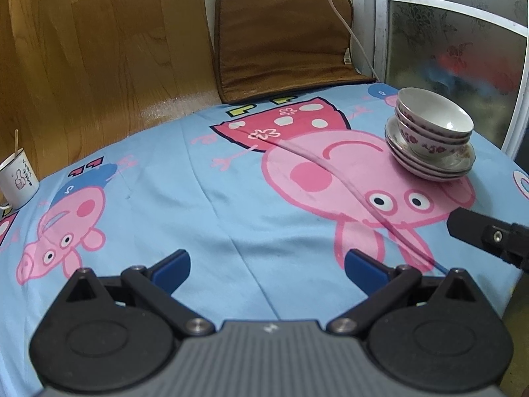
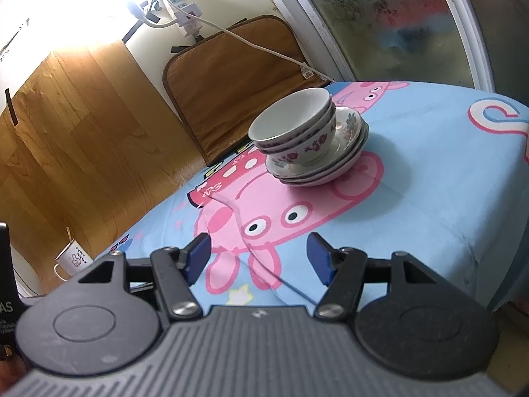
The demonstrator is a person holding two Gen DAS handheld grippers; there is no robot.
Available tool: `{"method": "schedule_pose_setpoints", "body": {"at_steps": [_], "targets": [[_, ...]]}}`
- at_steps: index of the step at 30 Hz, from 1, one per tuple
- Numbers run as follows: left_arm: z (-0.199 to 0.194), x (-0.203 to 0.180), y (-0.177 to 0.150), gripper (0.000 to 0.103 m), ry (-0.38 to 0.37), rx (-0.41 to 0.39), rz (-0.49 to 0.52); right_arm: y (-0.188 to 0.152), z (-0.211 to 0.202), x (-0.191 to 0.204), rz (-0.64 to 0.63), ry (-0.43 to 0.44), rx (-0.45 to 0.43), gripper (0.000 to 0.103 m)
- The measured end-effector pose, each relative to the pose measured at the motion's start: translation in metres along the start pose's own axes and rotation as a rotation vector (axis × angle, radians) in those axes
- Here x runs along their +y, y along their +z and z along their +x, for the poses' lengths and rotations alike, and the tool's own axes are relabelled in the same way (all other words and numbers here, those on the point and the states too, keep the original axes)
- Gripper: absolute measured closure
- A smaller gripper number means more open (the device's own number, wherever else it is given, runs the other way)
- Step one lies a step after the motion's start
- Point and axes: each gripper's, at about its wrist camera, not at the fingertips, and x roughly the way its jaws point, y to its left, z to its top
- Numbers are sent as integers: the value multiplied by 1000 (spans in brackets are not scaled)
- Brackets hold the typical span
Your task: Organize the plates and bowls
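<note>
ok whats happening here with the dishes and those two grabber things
A person is tidying dishes with a handheld gripper in each hand. Right now nothing is being held: the left gripper and the right gripper both hang open above the cartoon tablecloth. The bowls sit nested on a stack of plates near the far side of the table, untouched by either gripper. A white mug stands apart at the left edge.
</note>
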Motion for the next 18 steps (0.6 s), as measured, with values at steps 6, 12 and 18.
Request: {"method": "schedule_pose_setpoints", "body": {"at_steps": [6,12,18], "targets": [[2,-4,-1,0,1,12,9,0,0,-2,8,-1,4,37],[3,-9,-1,0,-8,20,18,0,-1,-5,16,-1,4,37],[3,-14,0,0,-16,26,26,0,-2,-8,25,-1,1,37]]}}
